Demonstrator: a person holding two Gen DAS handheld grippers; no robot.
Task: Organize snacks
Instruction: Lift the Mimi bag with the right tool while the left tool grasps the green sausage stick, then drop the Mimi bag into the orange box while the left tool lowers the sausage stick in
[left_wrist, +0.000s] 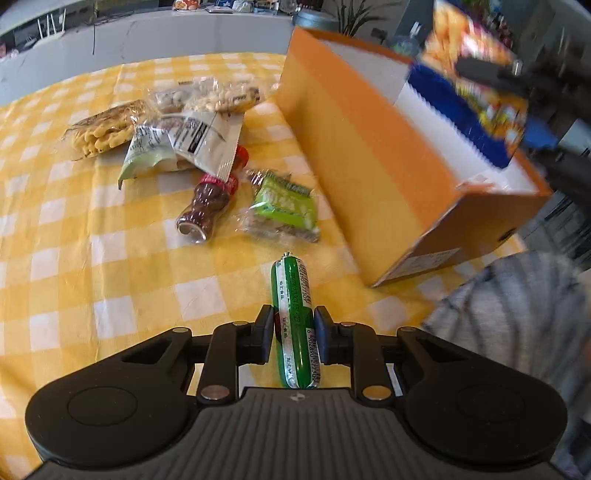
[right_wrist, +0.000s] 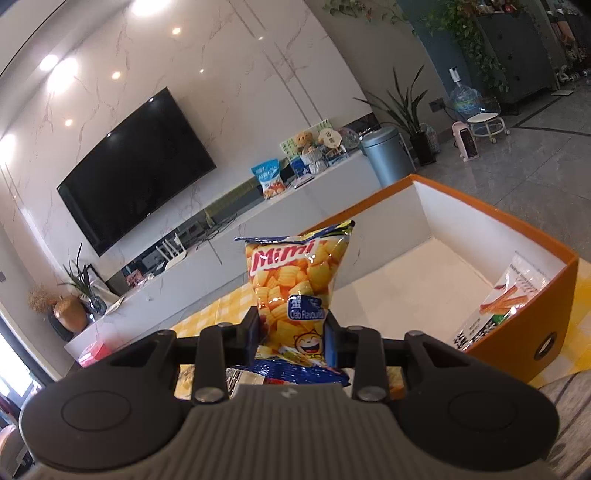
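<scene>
Chip bag (left_wrist: 476, 92) motion-blurred above the orange box (left_wrist: 369, 166), sausage's (left_wrist: 295, 321) near end hidden under the gripper body, striped sleeve (left_wrist: 517, 314) cut off at right edge, sausage print too small to read

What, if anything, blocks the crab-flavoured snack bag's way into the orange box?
Nothing visible does. The right gripper holds the snack bag just before the open-topped orange box; the box floor is bare except for one packet at its right end.

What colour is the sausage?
The sausage is green with a white strip, best in the left wrist view.
</scene>
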